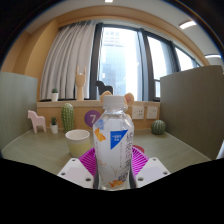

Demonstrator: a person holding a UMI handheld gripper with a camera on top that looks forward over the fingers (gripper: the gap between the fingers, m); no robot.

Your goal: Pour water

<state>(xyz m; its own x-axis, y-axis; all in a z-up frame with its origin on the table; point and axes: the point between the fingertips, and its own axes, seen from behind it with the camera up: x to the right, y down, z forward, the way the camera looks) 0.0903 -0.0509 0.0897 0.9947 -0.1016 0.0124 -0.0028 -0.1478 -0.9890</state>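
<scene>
A clear plastic water bottle [113, 140] with a white cap and a blue and white label stands upright between my fingers. My gripper [113, 170] is shut on the bottle, with the magenta pads [88, 160] pressing on both its sides. The bottle is held above the table. A pale yellow-green cup [78, 142] stands on the table just beyond and left of the bottle. The bottle hides what lies straight behind it.
The grey table [180, 150] runs back to a ledge under a window. On the ledge and the table stand a pink llama figure [37, 121], a green cactus [68, 117], a small round cactus [158, 127] and other small ornaments. A grey partition [195, 105] stands at the right.
</scene>
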